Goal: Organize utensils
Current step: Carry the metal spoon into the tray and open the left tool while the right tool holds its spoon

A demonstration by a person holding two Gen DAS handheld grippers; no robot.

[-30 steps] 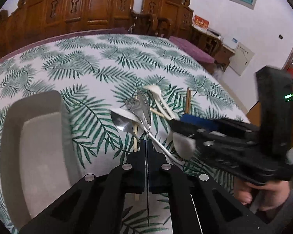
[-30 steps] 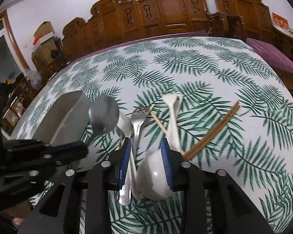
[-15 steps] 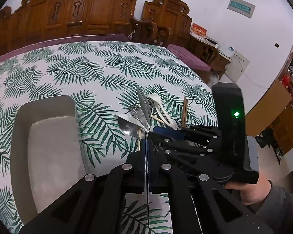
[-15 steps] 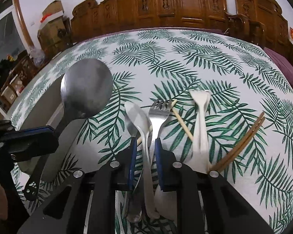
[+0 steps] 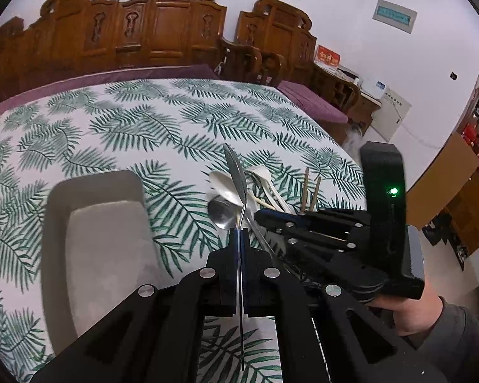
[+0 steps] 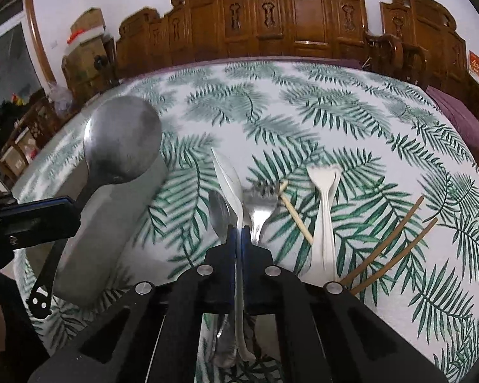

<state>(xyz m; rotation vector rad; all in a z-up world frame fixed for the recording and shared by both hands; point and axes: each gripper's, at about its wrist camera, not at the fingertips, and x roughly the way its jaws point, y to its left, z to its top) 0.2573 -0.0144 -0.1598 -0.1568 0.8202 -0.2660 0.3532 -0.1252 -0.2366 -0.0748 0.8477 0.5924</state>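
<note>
L gripper [image 5: 239, 233] holds spoon [image 5: 236, 175] beside tray [image 5: 92, 185].

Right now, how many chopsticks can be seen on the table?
3. An upper brown chopstick and a lower brown chopstick lie side by side, rightmost; a pale chopstick lies between the fork and the white spoon. More may hide under the utensils.

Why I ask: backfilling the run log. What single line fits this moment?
left gripper: shut on large steel spoon | right gripper: jaws just closed on pale spoon | fork, chopsticks: on tablecloth
</note>
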